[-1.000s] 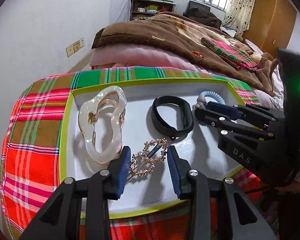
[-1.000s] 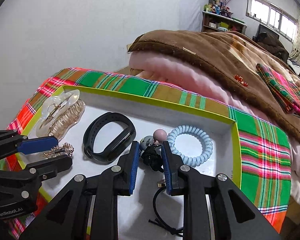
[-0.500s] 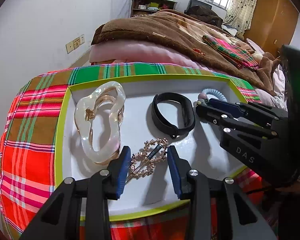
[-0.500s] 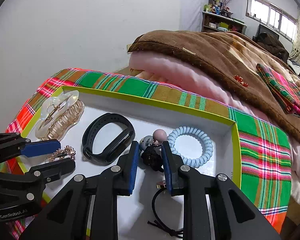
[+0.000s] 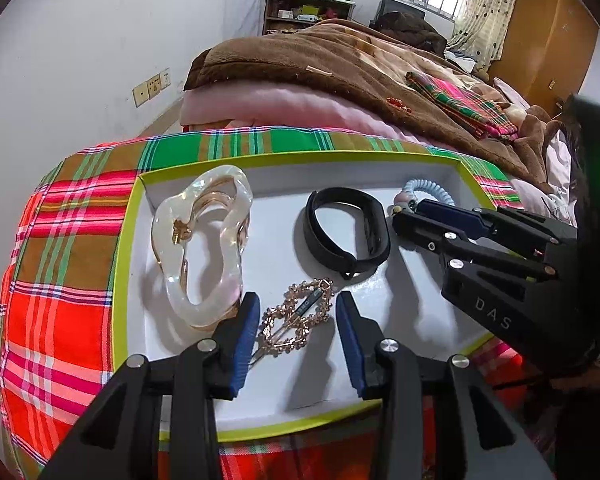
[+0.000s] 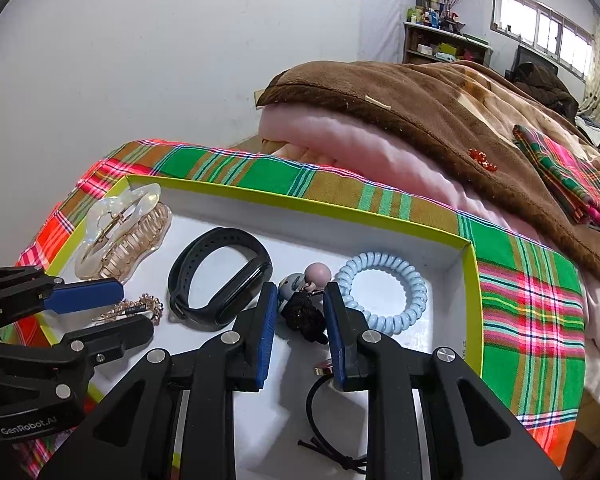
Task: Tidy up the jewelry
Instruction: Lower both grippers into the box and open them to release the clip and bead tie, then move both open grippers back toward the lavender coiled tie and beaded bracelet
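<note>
From the left wrist, the left gripper point(image 5: 296, 332) is opening its jaws around the gold hair clip point(image 5: 296, 316), which lies loose in the white tray point(image 5: 124, 248); the right gripper's point(image 5: 416, 216) side reads "DAS". From the right wrist, the right gripper point(image 6: 300, 320) stands parted around a black charm point(image 6: 304, 316), pads not pressing, and the left gripper's point(image 6: 100, 308) body reads "GenRobot.AI".

Right gripper point(image 6: 300, 316) straddles a black charm hair tie point(image 6: 303, 317) in the tray point(image 6: 300, 204).
</note>
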The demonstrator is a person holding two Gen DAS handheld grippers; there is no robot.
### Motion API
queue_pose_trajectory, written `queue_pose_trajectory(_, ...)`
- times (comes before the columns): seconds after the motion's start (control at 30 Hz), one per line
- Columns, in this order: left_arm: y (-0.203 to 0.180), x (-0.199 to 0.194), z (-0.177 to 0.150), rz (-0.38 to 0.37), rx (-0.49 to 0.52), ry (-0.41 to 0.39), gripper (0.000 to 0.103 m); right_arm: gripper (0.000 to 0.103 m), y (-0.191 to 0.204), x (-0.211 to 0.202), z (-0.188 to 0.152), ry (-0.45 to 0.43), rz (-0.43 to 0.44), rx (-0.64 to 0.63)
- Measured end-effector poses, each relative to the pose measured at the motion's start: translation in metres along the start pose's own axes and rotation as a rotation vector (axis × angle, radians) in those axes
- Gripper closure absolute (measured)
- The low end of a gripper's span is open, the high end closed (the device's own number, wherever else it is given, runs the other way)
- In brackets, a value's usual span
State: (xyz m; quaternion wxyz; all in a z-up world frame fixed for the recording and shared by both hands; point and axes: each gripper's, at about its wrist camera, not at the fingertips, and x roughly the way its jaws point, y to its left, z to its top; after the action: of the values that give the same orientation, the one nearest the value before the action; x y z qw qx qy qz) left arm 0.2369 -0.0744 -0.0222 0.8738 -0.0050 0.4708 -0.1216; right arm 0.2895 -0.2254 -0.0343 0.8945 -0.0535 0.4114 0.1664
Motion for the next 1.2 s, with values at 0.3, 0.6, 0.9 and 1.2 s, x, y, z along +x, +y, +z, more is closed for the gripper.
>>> queue_pose_trajectory(0.3,-0.001,-0.007,0.001,-0.007,-0.001,-0.012,0.055,0.075,-0.001,-0.005,0.001,-0.008,-0.006,0.01)
queue_pose_trajectory(0.6,-0.006,-0.024,-0.001,-0.012,0.004,-0.039,0.052,0.06,0.0,-0.022,0.0,-0.039,0.002,0.033)
queue_pose_trajectory(0.9,-0.007,-0.051,-0.008,-0.011,0.006,-0.087,0.049,0.058,0.005,-0.05,-0.01,-0.08,0.008,0.053)
queue_pose_trajectory(1.2,-0.002,-0.079,-0.027,-0.018,0.0,-0.123,0.047,0.058,0.011,-0.086,-0.034,-0.121,0.022,0.075)
